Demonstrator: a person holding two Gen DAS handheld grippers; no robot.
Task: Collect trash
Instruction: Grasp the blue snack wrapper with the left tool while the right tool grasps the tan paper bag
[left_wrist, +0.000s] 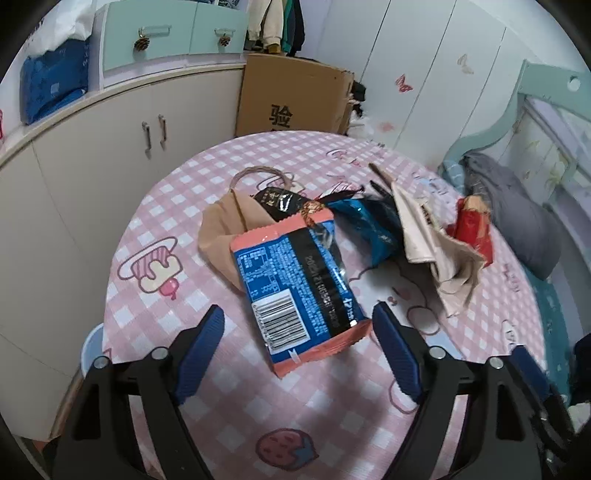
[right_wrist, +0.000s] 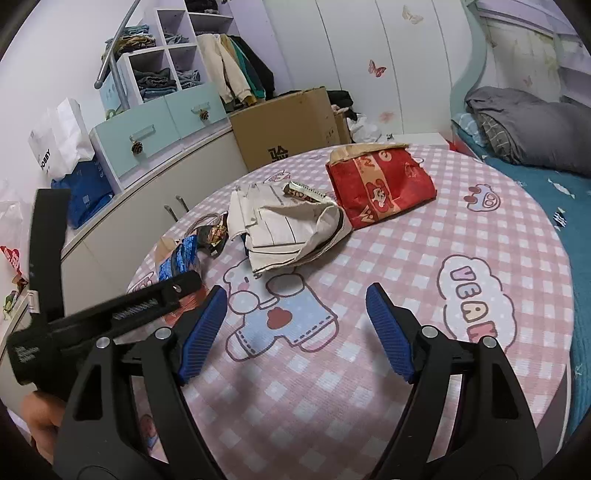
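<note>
My left gripper (left_wrist: 298, 325) is released, straddling the wrapper (left_wrist: 295, 284); right gripper (right_wrist: 295, 314) released, empty. Risk: flat foil slips from pads, slides off table (left_wrist: 229, 406).

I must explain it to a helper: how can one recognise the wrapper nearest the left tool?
Look at the round pink checked table. In its litter pile, the blue snack wrapper lies nearest the left tool. Only it has salmon-pink ends and a white barcode.
</note>
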